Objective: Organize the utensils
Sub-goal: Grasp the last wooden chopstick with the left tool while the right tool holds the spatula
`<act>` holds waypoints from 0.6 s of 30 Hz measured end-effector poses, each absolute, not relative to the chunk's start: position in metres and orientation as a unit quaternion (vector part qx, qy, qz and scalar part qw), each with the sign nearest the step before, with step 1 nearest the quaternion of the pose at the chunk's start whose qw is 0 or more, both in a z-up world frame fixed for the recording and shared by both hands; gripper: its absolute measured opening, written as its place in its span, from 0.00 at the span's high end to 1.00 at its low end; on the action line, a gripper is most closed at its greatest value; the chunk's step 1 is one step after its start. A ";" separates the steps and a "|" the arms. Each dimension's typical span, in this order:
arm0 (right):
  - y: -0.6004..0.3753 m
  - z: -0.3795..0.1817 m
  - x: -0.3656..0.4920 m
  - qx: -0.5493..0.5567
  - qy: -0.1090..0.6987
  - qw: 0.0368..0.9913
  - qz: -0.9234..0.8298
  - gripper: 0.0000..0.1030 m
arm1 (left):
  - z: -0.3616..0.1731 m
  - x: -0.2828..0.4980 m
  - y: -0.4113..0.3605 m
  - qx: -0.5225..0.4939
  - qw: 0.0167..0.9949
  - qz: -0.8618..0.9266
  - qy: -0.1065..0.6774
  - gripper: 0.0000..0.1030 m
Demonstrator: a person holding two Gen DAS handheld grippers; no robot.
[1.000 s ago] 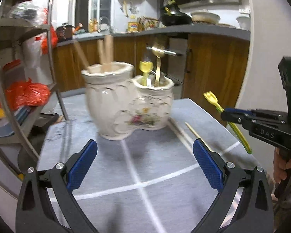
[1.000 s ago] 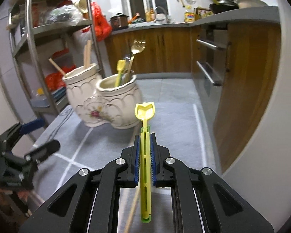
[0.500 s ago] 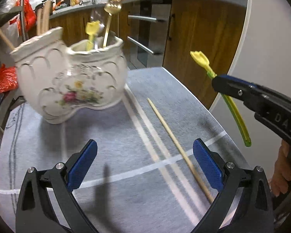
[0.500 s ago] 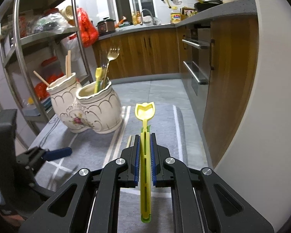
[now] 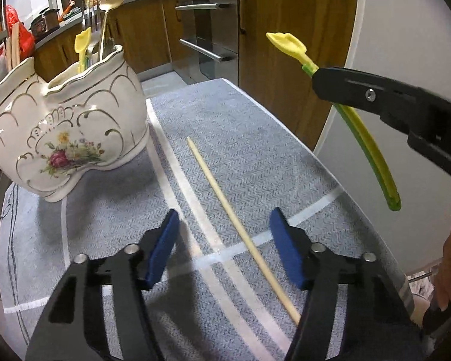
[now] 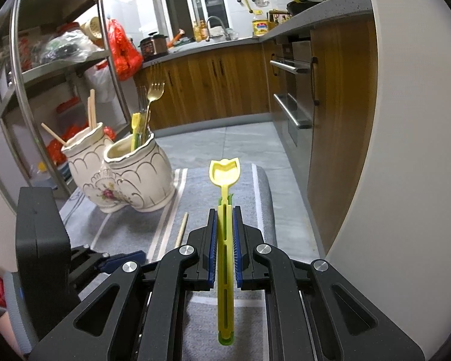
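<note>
A white flowered ceramic holder [image 5: 66, 138] with two compartments stands on the grey cloth at the left; it shows too in the right wrist view [image 6: 126, 177]. Its near compartment holds a gold fork [image 6: 154, 93] and a yellow spoon; the far one holds wooden chopsticks [image 6: 91, 111]. A single wooden chopstick [image 5: 231, 216] lies on the cloth. My left gripper [image 5: 225, 246] is open and low over the chopstick, its pads on either side of it. My right gripper [image 6: 225, 225] is shut on a yellow-green plastic spoon [image 6: 225, 180] and holds it above the cloth's right side [image 5: 360, 138].
The grey striped cloth [image 5: 255, 126] covers a small table whose right edge runs close to a white wall [image 5: 406, 30]. A metal shelf rack [image 6: 45, 69] stands behind the holder at the left. Wooden kitchen cabinets [image 6: 225, 84] line the back.
My left gripper has swung right and down from the holder to the lying chopstick, and its jaws have narrowed. My right gripper has drawn back and up with the spoon.
</note>
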State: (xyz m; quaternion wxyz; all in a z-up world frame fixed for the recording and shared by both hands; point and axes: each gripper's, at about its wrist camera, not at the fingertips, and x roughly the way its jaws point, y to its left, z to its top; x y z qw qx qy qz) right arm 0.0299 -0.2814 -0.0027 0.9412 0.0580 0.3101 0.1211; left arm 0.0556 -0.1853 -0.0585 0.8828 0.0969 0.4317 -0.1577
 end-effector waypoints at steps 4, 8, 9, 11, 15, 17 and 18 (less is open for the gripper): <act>-0.280 -0.003 0.029 0.055 0.310 0.941 0.124 0.90 | -0.055 0.061 -0.184 0.096 0.881 -0.170 0.431 0.80; -0.277 -0.003 0.028 0.052 0.310 0.941 0.127 0.90 | -0.051 0.067 -0.171 0.093 0.874 -0.188 0.438 0.92; -0.277 -0.003 0.027 0.051 0.310 0.941 0.128 0.90 | -0.050 0.068 -0.167 0.097 0.873 -0.190 0.438 0.93; -0.275 -0.004 0.027 0.049 0.310 0.940 0.132 0.90 | -0.049 0.065 -0.161 0.109 0.871 -0.193 0.438 0.96; -0.274 -0.004 0.026 0.049 0.310 0.940 0.138 0.90 | -0.046 0.057 -0.140 0.123 0.867 -0.208 0.435 0.96; -0.272 -0.004 0.027 0.050 0.311 0.938 0.143 0.90 | -0.045 0.052 -0.129 0.136 0.864 -0.216 0.434 0.96; -0.271 -0.004 0.027 0.049 0.312 0.938 0.145 0.90 | -0.045 0.049 -0.125 0.141 0.862 -0.218 0.435 0.96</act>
